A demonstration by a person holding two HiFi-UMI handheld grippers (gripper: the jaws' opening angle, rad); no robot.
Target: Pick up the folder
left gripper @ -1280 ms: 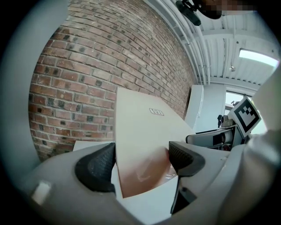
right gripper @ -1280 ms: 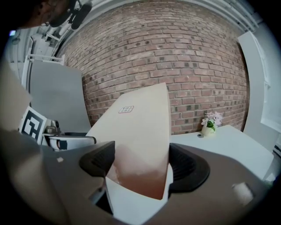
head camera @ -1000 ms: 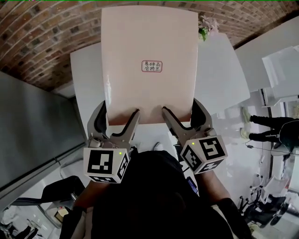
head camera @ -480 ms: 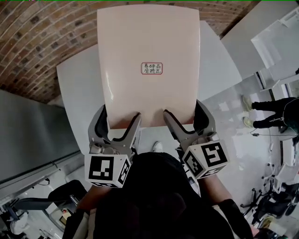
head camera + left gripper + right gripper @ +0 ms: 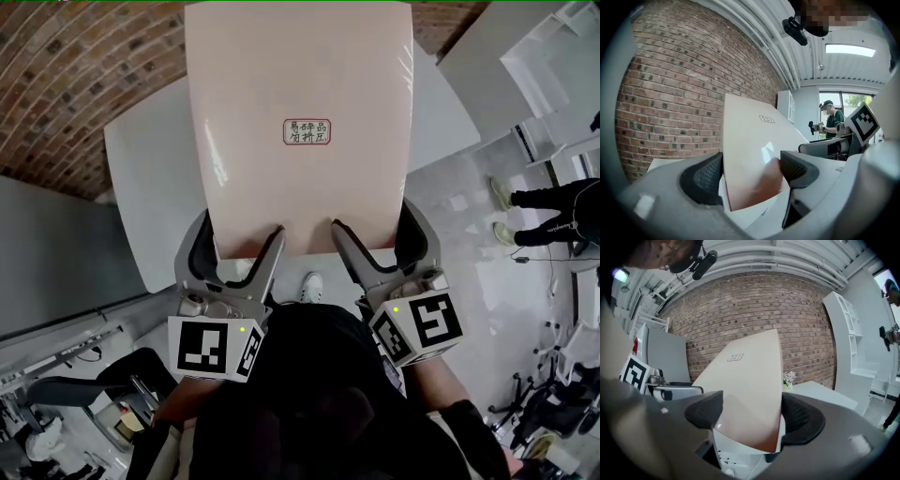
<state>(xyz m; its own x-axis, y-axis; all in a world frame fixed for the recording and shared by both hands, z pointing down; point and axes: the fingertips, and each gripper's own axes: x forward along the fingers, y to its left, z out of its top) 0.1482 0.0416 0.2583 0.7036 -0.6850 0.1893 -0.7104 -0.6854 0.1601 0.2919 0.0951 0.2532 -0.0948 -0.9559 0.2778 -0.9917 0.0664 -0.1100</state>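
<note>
Pale pink folder (image 5: pixel 298 131) is held up in the air and fills the head view from centre to 12 o'clock, with a small red-framed label (image 5: pixel 307 132) on its face. Its near edge sits at 6 o'clock, gripped by both tongs. Left gripper (image 5: pixel 242 230) is at 7 o'clock on the near-left corner. In the left gripper view its jaws (image 5: pixel 752 173) are part-way apart with the folder (image 5: pixel 754 150) slanting across the gap; one pad is on the edge and the other presses the face, so it is gripped. Right gripper (image 5: pixel 375 223) is at 5 o'clock on the near-right corner. In the right gripper view its jaws (image 5: pixel 752 413) stand about as wide, and the folder (image 5: pixel 750 380) is pinched between the two ribbed pads. Both gripper views show the folder's far end raised against the brick wall (image 5: pixel 801 324). White table (image 5: pixel 150 187) lies under the folder and shows at 9 and 2 o'clock. Marker cubes (image 5: pixel 214 347) and (image 5: pixel 419 328) are low in frame. A bystander's legs (image 5: pixel 553 220) are at 3 o'clock on the grey floor. A small flower pot (image 5: pixel 789 378) is on the table just right of the folder in the right gripper view. Another person (image 5: pixel 833 123) stands far off at 3 o'clock in the left gripper view.
</note>
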